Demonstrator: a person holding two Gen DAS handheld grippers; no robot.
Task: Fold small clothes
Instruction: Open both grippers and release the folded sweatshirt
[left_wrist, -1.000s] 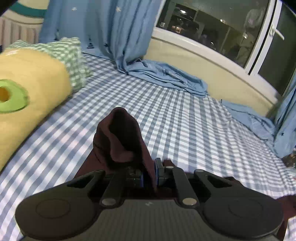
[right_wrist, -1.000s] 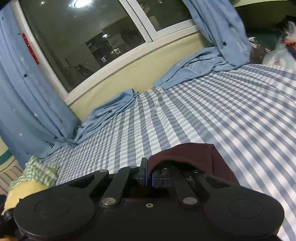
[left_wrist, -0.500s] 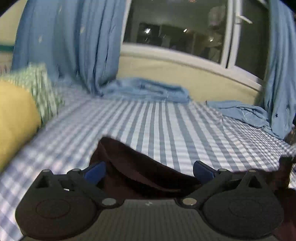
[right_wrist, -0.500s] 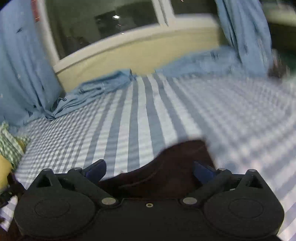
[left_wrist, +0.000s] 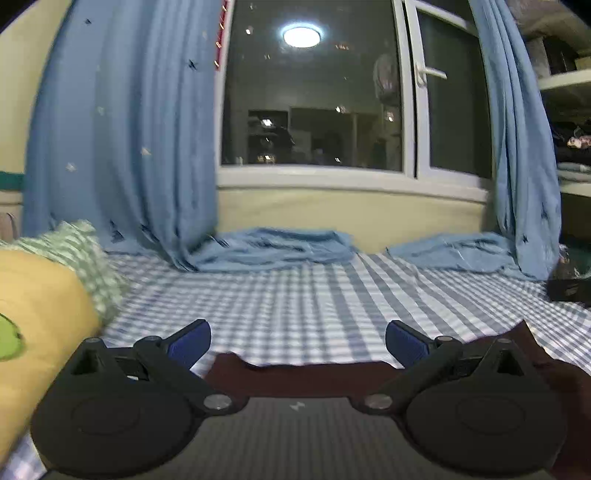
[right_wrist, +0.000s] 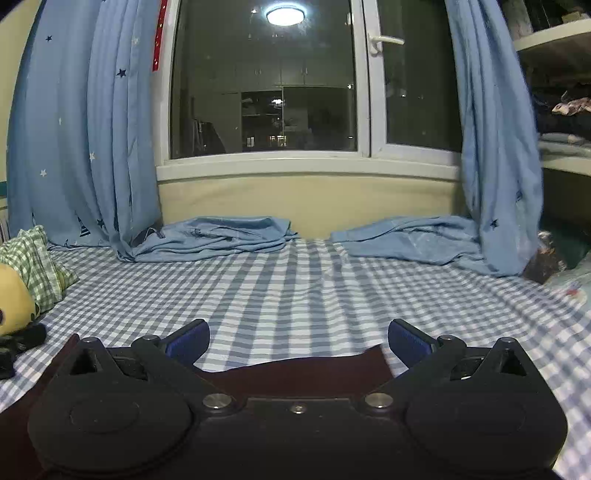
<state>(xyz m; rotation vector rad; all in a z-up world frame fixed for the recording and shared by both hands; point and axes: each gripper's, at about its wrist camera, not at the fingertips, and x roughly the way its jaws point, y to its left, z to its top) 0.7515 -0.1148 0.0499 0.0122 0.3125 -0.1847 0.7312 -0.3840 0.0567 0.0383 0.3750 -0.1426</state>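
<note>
Checked bedsheet (right_wrist: 295, 288) (blue curtains (right_wrist: 74, 129) behind), dark window (right_wrist: 266, 81).

Ahead of my claw: blue-check bed (right_wrist: 295, 288), dark night window (right_wrist: 266, 81) reflecting a ceiling light (right_wrist: 285, 15), blue star curtains (right_wrist: 81, 122) both sides, cream wall (right_wrist: 306, 203) below, shelves (right_wrist: 554, 40) far right.

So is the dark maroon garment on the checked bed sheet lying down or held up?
Lying down: the dark maroon garment rests flat on the checked sheet.
</note>
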